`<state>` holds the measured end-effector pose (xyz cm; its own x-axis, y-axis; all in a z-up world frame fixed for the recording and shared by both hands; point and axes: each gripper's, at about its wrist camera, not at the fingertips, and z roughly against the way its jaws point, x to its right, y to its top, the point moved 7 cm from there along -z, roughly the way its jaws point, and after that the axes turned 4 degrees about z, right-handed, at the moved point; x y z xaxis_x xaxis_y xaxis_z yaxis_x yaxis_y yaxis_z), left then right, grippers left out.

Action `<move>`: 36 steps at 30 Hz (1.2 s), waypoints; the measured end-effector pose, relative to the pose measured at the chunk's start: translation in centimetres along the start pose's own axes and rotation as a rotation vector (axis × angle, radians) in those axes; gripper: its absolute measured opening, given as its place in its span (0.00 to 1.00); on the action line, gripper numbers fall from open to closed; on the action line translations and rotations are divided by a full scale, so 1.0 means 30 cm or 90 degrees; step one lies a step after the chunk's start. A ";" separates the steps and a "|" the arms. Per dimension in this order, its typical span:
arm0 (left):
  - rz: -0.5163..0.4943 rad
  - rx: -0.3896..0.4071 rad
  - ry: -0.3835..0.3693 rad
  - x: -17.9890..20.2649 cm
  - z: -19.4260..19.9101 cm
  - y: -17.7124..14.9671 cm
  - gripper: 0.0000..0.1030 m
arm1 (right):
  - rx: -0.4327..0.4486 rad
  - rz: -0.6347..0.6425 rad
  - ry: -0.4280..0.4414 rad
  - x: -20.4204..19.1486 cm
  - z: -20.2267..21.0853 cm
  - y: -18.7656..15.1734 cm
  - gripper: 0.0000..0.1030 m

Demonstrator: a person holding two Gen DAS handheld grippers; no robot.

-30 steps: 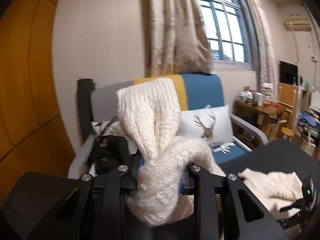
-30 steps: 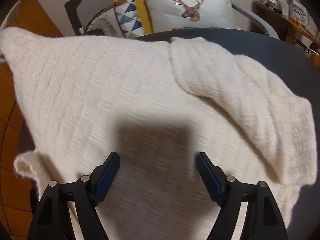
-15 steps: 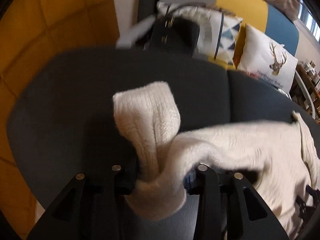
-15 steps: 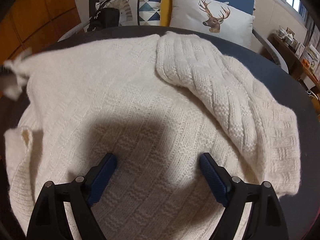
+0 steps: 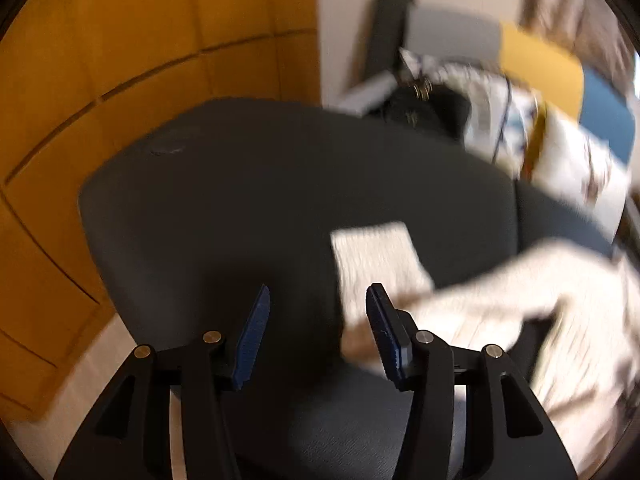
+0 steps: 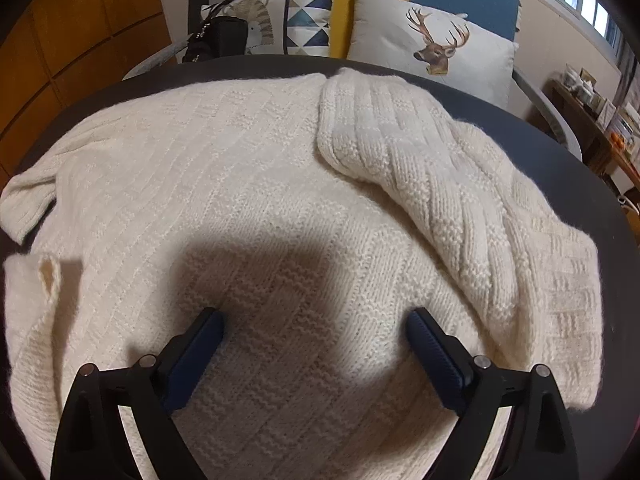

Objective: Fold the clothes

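Cream knitted sweater (image 6: 280,208) lies spread across the dark round table (image 6: 592,184), one sleeve (image 6: 420,168) folded diagonally over its right side. Left gripper (image 5: 316,320) has just been opening, and its blue pads now stand apart with nothing between them; the other ribbed sleeve cuff (image 5: 376,256) lies free on the table just right of the right-hand pad (this view is badly blurred). Right gripper (image 6: 316,332) hovers over the near middle of the sweater, jaws widened to full spread, nothing held. Risks, as I judge them: that loose left sleeve looks bunched, so the next fold may come out lopsided. A low pad could also snag the fuzzy knit and drag the folded sleeve askew.
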<state>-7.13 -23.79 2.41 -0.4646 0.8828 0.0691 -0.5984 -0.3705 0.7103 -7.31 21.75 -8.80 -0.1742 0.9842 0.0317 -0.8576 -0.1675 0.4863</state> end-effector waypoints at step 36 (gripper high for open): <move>-0.354 -0.099 -0.178 0.981 -0.111 -0.499 0.76 | 0.053 -0.013 -0.010 -0.009 -0.044 0.037 1.00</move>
<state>-14.01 6.79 -8.53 0.1182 0.9893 -0.0856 -0.7987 0.1459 0.5837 -8.87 21.22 -9.41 -0.1495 0.9882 0.0347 -0.8177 -0.1433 0.5576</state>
